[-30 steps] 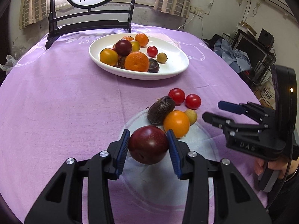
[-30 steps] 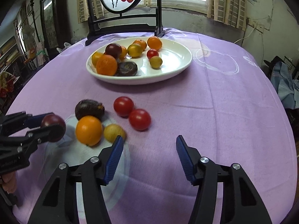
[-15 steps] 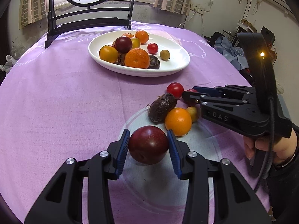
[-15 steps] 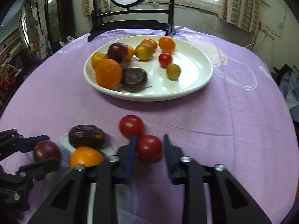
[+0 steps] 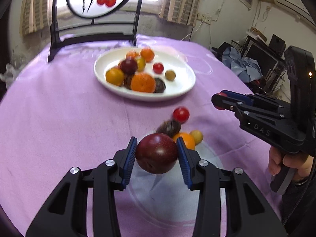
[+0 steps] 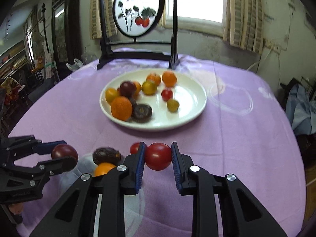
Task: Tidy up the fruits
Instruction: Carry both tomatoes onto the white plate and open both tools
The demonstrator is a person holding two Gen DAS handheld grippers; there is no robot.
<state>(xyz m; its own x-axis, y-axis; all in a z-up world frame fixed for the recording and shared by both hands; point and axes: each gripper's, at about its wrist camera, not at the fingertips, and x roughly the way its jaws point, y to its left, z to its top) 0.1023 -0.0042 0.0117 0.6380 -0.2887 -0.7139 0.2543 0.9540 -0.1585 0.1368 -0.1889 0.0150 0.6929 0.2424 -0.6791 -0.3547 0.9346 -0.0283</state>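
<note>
Ahead of both claws, the white plate (image 6: 197, 106) already holds about ten fruits. Left claw (image 5: 157, 154) is clamped on a dark red plum (image 5: 157, 153); right claw (image 6: 157, 157) has just closed and pinches a red tomato (image 6: 158, 156). Both look lifted off the worktop (image 6: 246, 148). Just beyond them, four loose fruits are left: tomato, passion fruit, orange, small yellow one.

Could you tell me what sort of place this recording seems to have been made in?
Most likely a lived-in room of a home. A round table under a purple tablecloth carries a white plate of fruit, a painted round screen stands before a curtained window, and shelves line the side.
</note>
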